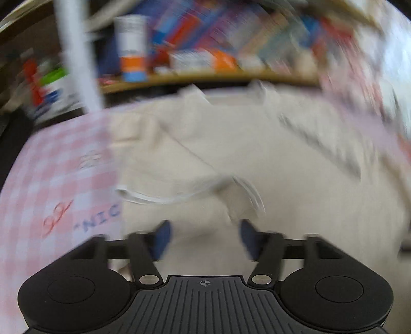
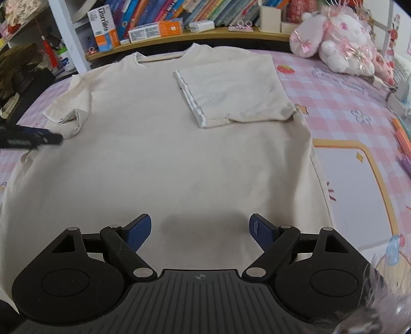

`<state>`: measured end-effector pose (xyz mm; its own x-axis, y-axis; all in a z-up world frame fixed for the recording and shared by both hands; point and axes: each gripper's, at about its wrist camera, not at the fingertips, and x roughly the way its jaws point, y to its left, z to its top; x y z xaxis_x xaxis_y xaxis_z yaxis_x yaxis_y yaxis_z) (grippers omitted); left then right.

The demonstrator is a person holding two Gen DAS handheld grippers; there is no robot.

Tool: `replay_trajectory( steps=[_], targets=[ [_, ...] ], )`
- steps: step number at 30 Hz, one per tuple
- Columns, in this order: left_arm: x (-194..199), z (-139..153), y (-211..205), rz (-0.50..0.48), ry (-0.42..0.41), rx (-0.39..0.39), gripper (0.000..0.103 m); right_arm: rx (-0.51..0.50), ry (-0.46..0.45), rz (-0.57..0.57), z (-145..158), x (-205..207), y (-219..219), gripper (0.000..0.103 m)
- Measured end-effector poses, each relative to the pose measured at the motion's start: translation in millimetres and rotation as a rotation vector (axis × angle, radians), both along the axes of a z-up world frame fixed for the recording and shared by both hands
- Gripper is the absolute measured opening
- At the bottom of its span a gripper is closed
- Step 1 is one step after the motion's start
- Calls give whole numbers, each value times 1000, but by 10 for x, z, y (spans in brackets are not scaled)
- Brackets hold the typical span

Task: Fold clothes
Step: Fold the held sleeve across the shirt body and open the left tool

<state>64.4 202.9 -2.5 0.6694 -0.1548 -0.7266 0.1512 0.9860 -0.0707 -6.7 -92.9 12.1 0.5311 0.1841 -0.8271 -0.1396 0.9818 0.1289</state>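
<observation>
Lying flat on a pink-and-white checked cloth (image 2: pixel 334 84), a cream short-sleeved cotton T-shirt (image 2: pixel 159 159) fills the area directly ahead of the right gripper (image 2: pixel 200 228), collar on the far side. The right gripper's blue-padded jaws stand wide apart above the near part of the shirt body, with nothing between them. Ahead and to the right of this gripper, the shirt's right-hand sleeve (image 2: pixel 236 92) is folded inward onto the chest, its white hem edge facing left. Ahead and to the left, the other sleeve (image 2: pixel 69 105) is crumpled and spread outward. At the far left edge of the right wrist view, a dark tool tip, the left gripper (image 2: pixel 30 138), reaches in near that crumpled sleeve.

The left wrist view is heavily blurred. The left gripper (image 1: pixel 204 240) has its blue pads separated, released, with cream fabric visible beyond the gap and nothing pinched. A white hem edge (image 1: pixel 179 195) lies just ahead of the fingers. The checked cloth sits to its left.

Beyond the shirt runs a curved wooden shelf (image 2: pixel 205 34) carrying a row of colourful books (image 2: pixel 179 10). A pink-and-white plush toy (image 2: pixel 339 43) rests far right of the right gripper.
</observation>
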Motion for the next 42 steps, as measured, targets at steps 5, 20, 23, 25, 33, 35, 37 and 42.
replay_trajectory(
  steps=[5, 20, 23, 25, 33, 35, 37, 42],
  targets=[
    [65, 25, 396, 273, -65, -193, 69, 1, 11, -25, -23, -10, -58, 83],
    [1172, 267, 14, -55, -9, -479, 42, -3, 1, -55, -28, -45, -127, 84],
    [1041, 282, -1, -26, -53, -295, 63, -5, -1, -52, -33, -63, -130, 84],
    [878, 207, -11, -42, -67, -152, 62, -1, -3, -58, -35, -70, -146, 84],
    [744, 38, 687, 184, -64, -81, 60, -47, -2, -31, -57, -74, -64, 88],
    [885, 37, 1002, 273, -64, -184, 56, -71, -3, -16, -68, -94, -30, 88],
    [1076, 2, 1189, 296, -48, -228, 54, -106, -6, -2, -87, -115, 10, 89],
    [1511, -116, 1438, 285, -5, -270, 51, -120, 1, -38, -107, -128, 31, 92]
  ],
)
